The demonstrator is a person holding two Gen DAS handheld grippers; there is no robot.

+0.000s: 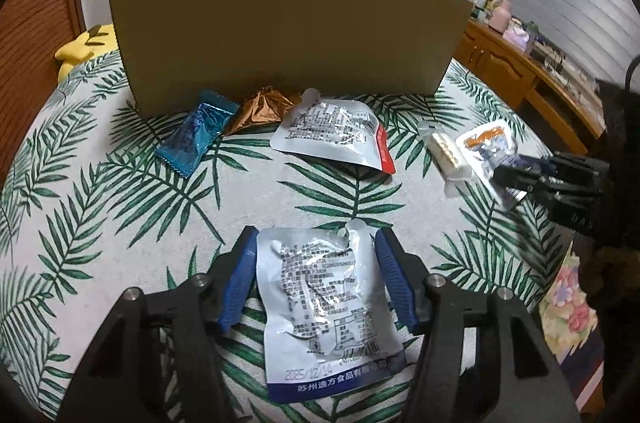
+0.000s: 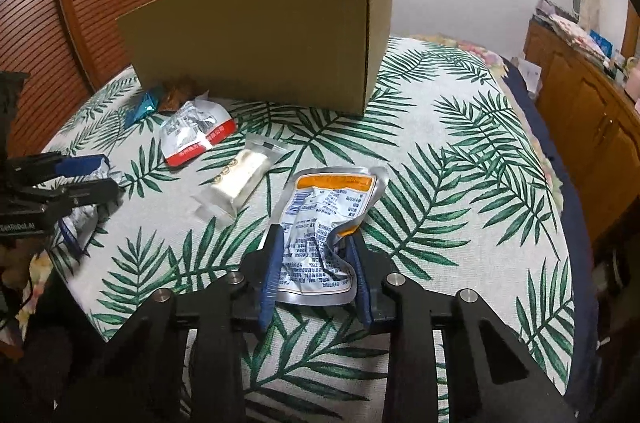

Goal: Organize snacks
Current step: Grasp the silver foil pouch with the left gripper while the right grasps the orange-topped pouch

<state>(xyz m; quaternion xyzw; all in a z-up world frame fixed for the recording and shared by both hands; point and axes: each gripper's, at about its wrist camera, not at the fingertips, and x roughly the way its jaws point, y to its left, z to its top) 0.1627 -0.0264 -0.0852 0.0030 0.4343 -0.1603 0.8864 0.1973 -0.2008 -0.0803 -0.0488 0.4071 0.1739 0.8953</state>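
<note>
A silver pouch with a blue bottom band [image 1: 320, 303] lies on the leaf-patterned cover [image 1: 112, 223]. My left gripper [image 1: 316, 235] is shut on it, with a blue pad against each side edge. The right wrist view shows this gripper [image 2: 108, 179] at the far left. An orange-topped pouch [image 2: 328, 199] is buckled between the pads of my right gripper [image 2: 315, 233], which is shut on its near end. In the left wrist view, that gripper [image 1: 516, 179] holds the pouch [image 1: 486, 143] at the right.
A tall cardboard box [image 1: 288, 31] stands behind. Before it lie a blue wrapper [image 1: 196, 135], a brown wrapper [image 1: 260, 111], a red-edged silver pouch [image 1: 328, 131] and a white bar in clear wrap [image 1: 448, 153]. A wooden cabinet [image 2: 592, 127] runs along the right.
</note>
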